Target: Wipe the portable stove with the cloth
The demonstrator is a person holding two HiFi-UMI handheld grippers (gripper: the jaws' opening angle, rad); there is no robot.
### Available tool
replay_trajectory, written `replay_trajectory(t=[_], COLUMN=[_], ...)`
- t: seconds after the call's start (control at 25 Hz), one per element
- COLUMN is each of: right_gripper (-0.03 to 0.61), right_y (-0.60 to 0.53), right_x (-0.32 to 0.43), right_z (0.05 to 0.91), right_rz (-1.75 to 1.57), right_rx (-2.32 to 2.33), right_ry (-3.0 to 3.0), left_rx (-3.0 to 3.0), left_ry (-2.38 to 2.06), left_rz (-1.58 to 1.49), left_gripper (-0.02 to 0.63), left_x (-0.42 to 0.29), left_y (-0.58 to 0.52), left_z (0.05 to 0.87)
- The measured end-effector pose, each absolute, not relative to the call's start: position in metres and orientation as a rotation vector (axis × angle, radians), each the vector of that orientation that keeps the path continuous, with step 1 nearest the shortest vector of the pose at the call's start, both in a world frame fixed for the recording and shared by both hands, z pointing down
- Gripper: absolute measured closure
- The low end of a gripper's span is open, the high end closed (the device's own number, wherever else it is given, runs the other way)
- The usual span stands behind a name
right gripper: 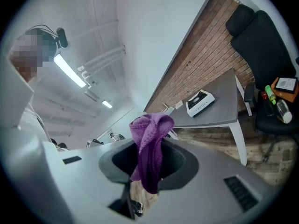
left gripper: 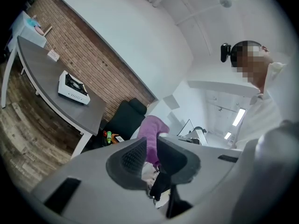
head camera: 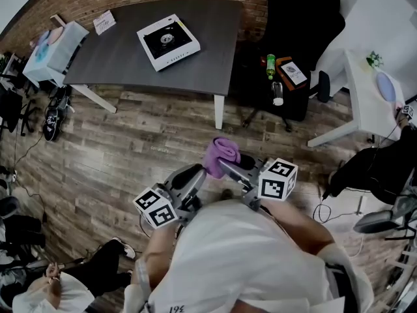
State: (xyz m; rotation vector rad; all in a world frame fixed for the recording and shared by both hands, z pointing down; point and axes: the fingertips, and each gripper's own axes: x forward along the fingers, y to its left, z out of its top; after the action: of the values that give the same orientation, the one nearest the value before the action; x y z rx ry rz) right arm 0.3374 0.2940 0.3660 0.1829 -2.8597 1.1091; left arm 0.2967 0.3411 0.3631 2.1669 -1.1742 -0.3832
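The portable stove (head camera: 168,42) is a white square box with a black burner top. It lies on the far side of a dark grey table (head camera: 117,60), well away from both grippers; it also shows as the stove (left gripper: 73,88) and the stove (right gripper: 200,102). A purple cloth (head camera: 221,154) is bunched up close to my chest. My right gripper (head camera: 229,168) is shut on this cloth (right gripper: 148,148), which sticks up and droops out of the jaws. My left gripper (head camera: 199,173) meets it from the left, and the cloth (left gripper: 153,136) fills its narrow jaw gap.
A black office chair (head camera: 296,38) right of the table holds a green bottle (head camera: 270,65) and a box. A white desk (head camera: 365,90) stands at the right. Dark shoes (head camera: 52,119) lie left of the table. Another person (head camera: 39,295) is at the lower left. Wood floor (head camera: 130,142) separates me from the table.
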Motion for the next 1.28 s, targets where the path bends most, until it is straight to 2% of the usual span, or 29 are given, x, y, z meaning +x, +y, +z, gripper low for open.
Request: replay_trajectory(t=[0.28, 0.6, 1.28], right_gripper=[0.466, 0.465, 0.465], right_y=[0.285, 0.278, 0.187], right_x=[0.342, 0.310, 0.152], right_z=[0.378, 0.392, 0.397], right_rz=[1.153, 1.202, 1.210], right_rx=[0.128, 0.078, 0.294], right_ry=[-2.817, -2.763, -2.707], left_rx=[2.139, 2.070, 2.096], left_ry=[-1.212, -1.270, -1.153], left_rz=[-0.384, -0.438, -0.466], left_gripper=[0.546, 0.546, 0.546], left_x=[0.304, 0.265, 0.086], left_y=[0.335, 0.329, 0.238], left_z=[0.368, 0.377, 0.378])
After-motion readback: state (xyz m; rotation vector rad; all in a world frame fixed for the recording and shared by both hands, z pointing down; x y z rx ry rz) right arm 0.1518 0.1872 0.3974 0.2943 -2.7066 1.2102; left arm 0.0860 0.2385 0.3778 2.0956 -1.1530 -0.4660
